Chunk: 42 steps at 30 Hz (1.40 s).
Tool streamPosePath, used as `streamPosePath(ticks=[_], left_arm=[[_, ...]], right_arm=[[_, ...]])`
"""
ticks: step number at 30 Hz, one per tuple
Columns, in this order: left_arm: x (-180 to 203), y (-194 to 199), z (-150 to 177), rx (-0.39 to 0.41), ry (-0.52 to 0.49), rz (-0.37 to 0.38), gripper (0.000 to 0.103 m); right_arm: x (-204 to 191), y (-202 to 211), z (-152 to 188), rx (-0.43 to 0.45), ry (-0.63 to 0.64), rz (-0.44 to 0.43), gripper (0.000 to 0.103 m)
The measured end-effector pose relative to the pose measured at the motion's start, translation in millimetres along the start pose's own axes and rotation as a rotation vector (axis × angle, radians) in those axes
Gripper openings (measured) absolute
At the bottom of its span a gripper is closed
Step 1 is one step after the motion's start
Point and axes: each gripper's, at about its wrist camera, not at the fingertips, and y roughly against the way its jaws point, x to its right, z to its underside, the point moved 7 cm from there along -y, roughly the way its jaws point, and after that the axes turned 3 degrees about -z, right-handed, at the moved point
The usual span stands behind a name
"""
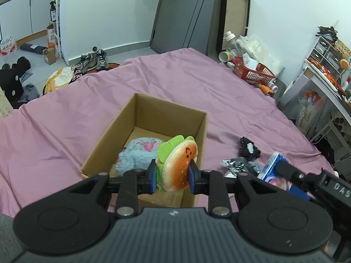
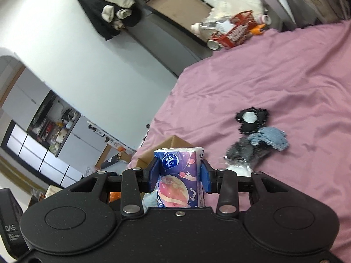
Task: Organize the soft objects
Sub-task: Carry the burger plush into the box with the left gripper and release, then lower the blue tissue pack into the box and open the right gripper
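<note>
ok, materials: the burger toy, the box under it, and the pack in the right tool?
Burger toy: plush fabric, matte short pile, felt-like green lettuce edge, printed face; dents where the left tool grips it.
Box: plain brown corrugated cardboard, matte, raw-cut edges.
Tissue pack, gripped in the right tool: glossy printed plastic film, probably over soft paper; wrinkles and sheen show.

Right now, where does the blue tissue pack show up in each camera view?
Left wrist view: tissue pack at the lower right, partly behind the right hand-held gripper.
Right wrist view: tissue pack at bottom centre, clamped between that hand-held gripper's fingers.
Shared landmark: the red basket beyond the bed's far edge.
</note>
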Motion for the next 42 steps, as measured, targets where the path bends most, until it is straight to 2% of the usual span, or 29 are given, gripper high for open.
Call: streamPosePath(ticks=[10, 17, 24, 28, 39, 42], left_arm=[[-38.5, -16.8, -2.3, -0.056, 0.038, -0.030, 0.027], [-54.3, -23.3, -0.8, -0.098, 0.042, -0.021, 0.030], [-64.7, -20.9, -6.3, -0.090, 0.045, -0.003, 0.046], [-69.0, -18.0, -8.5, -0.086, 0.043, 0.006, 0.047], [-79.2, -11.0, -16.3, -0.081, 0.057, 0.002, 0.048], [-79.3, -9.1, -17.2, -0.077, 0.059, -0.001, 0.048]], right_arm=[[-22.0, -18.6, 1.3, 0.000, 0.032, -0.001, 0.039], [-33.5, -23.6, 2.2, 0.014, 0.058, -0.016, 0.039], [-47.8, -28.3, 4.8, 0.023, 0.079, -0.052, 0.039], [-55.6, -35.6, 10.4, -0.002, 0.076, -0.079, 0.039], [-66.6, -52.2, 31.3, -0.085, 0.118, -0.081, 0.040], [-69.6, -58.2, 40.2, -0.130, 0.138, -0.068, 0.045]])
